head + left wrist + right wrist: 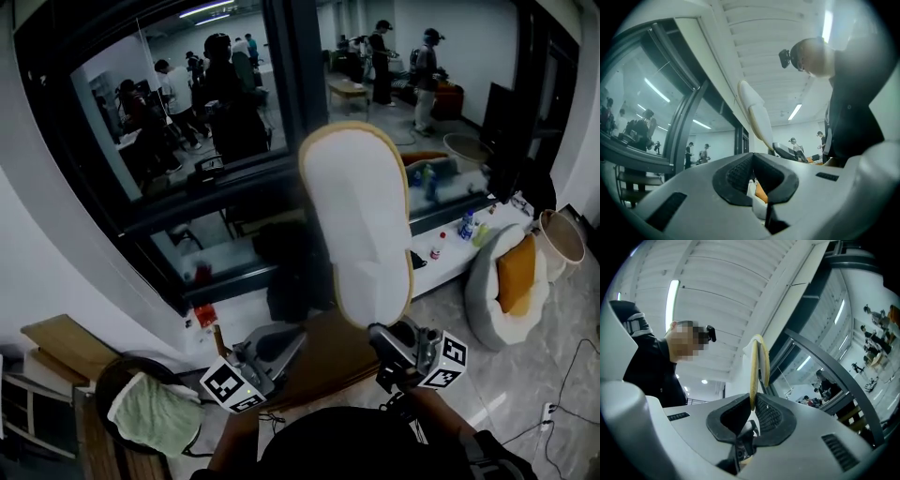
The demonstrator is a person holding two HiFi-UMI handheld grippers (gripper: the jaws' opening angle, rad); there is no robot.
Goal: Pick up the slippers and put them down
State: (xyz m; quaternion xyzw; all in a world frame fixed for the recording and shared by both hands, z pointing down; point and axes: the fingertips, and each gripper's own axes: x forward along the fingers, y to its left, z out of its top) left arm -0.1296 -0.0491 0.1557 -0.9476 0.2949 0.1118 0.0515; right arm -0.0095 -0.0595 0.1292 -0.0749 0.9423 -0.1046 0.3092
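A white slipper point(361, 225) with a tan rim stands upright in the air in front of the window, its sole toward me. My right gripper point(382, 330) is shut on its lower end. In the right gripper view the slipper's point(757, 362) edge rises straight out of the closed jaws of the right gripper point(752, 404). My left gripper point(289, 341) hangs just left of it and a little lower, jaws together, and I see nothing between them. The left gripper point(752, 157) view shows the slipper point(754, 115) edge-on above and beyond its tips. No second slipper can be made out.
A large black-framed window point(281, 84) fills the background, with people visible through the glass. A white ledge point(459, 258) carries bottles point(467, 225). A round cushioned seat point(506, 281) and a basket point(561, 239) stand at right. A pale green cloth point(155, 412) lies at lower left.
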